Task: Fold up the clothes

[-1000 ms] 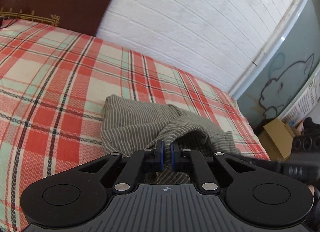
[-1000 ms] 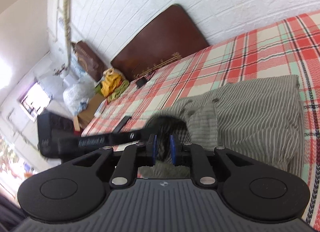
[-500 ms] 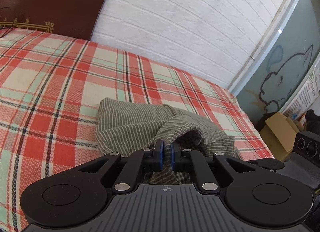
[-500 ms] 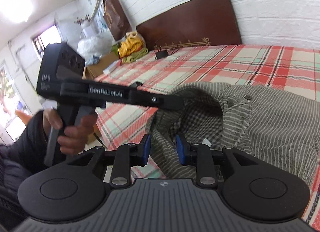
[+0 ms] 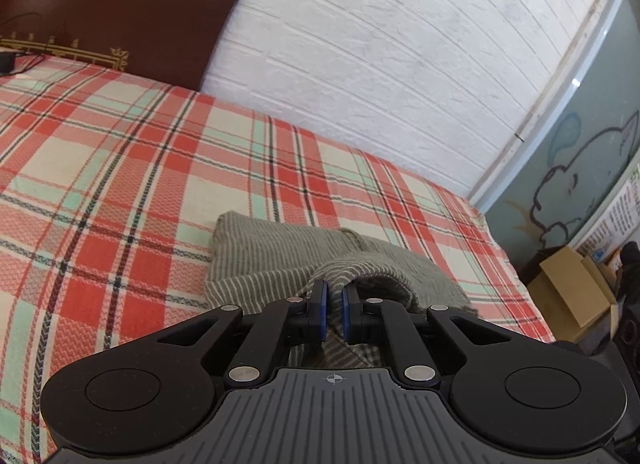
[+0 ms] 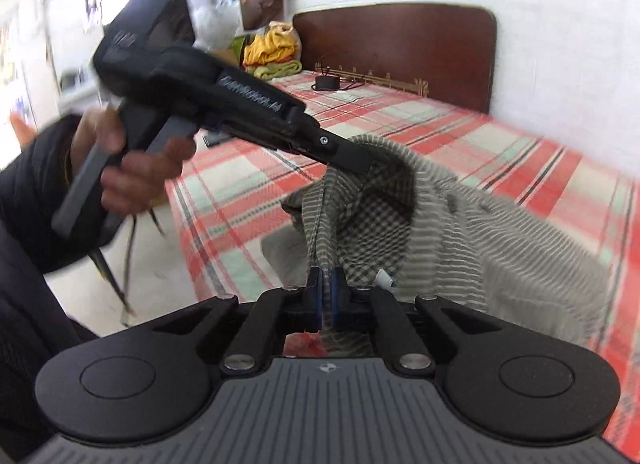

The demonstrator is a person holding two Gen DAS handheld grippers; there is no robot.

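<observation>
White letters on the side of the black left claw (image 6: pixel 352 158) look like "GenRobot.AI", but they are blurry. Both claws are squeezed tight on the grey striped cloth shirt (image 5: pixel 276 260). It lies bunched on the red, cream and green checked bed cover (image 5: pixel 120 184). From the right claw (image 6: pixel 326 288), the shirt spreads toward 2 o'clock.

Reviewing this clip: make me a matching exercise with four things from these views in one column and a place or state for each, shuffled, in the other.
1. grey striped shirt
2. dark brown wooden headboard
3. brown cardboard box
4. small black charger

A. on the floor past the bed's end
B. lying on the plaid bedspread near the headboard
C. pinched by both grippers
D. upright against the white brick wall

1-C, 2-D, 3-A, 4-B
</observation>
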